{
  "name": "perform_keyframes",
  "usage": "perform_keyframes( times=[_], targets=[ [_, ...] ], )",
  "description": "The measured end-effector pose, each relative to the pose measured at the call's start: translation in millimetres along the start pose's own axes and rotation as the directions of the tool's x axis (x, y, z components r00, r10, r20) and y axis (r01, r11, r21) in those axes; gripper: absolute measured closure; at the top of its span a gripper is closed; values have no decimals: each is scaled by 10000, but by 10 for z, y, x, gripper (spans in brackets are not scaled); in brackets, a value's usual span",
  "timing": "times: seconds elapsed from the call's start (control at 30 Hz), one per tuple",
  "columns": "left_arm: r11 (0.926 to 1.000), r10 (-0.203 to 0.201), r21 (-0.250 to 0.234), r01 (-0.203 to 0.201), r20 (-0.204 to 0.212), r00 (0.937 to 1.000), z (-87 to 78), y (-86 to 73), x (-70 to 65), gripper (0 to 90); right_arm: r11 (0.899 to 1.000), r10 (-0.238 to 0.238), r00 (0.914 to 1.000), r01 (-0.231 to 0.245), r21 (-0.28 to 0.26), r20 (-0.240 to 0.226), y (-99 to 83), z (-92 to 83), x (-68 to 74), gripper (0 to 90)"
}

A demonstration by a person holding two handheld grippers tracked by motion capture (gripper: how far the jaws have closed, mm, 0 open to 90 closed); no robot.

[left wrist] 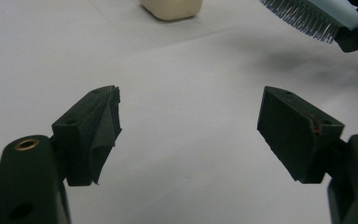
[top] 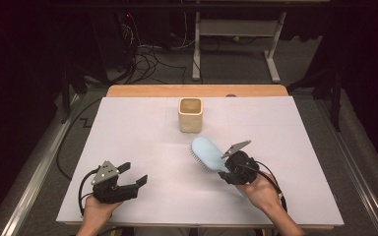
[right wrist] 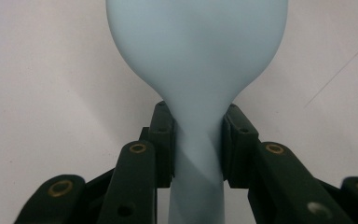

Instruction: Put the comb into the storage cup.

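Note:
A light blue hairbrush (top: 205, 152) (right wrist: 196, 56) is lifted a little off the white sheet, its back facing up and its bristles (left wrist: 303, 16) pointing down. My right gripper (top: 225, 169) (right wrist: 198, 135) is shut on the brush's narrow handle, one pad pressing each side. At the front left, my left gripper (top: 134, 174) (left wrist: 191, 121) is open with nothing between its jaws and points toward the middle of the table. A cream square cup (top: 190, 114) (left wrist: 172, 8) stands upright at the far middle, beyond the brush.
A white sheet (top: 142, 128) covers the wooden table (top: 197, 90). Bare sheet lies between the two grippers and around the cup. Beyond the table are a desk frame's white legs (top: 273, 59) and cables (top: 147, 59) on the floor.

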State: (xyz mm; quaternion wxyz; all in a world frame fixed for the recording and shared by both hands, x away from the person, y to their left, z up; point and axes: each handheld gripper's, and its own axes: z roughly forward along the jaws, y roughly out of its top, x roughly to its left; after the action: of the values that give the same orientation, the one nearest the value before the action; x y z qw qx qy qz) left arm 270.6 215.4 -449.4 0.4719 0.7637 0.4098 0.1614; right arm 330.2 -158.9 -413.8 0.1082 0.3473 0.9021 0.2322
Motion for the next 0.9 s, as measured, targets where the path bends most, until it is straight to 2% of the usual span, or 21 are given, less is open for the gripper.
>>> perform_keyframes(
  times=[0.53,0.9],
  targets=[
    [9997,169,-180,-155,795,9967,162,176,-166,218,9986,-318,9995,314,-432,-89,29,-56,95,709],
    [9998,200,-121,-185,1393,9900,274,281,-276,208,9980,-354,9994,350,-531,-62,48,-79,131,709]
  ],
)
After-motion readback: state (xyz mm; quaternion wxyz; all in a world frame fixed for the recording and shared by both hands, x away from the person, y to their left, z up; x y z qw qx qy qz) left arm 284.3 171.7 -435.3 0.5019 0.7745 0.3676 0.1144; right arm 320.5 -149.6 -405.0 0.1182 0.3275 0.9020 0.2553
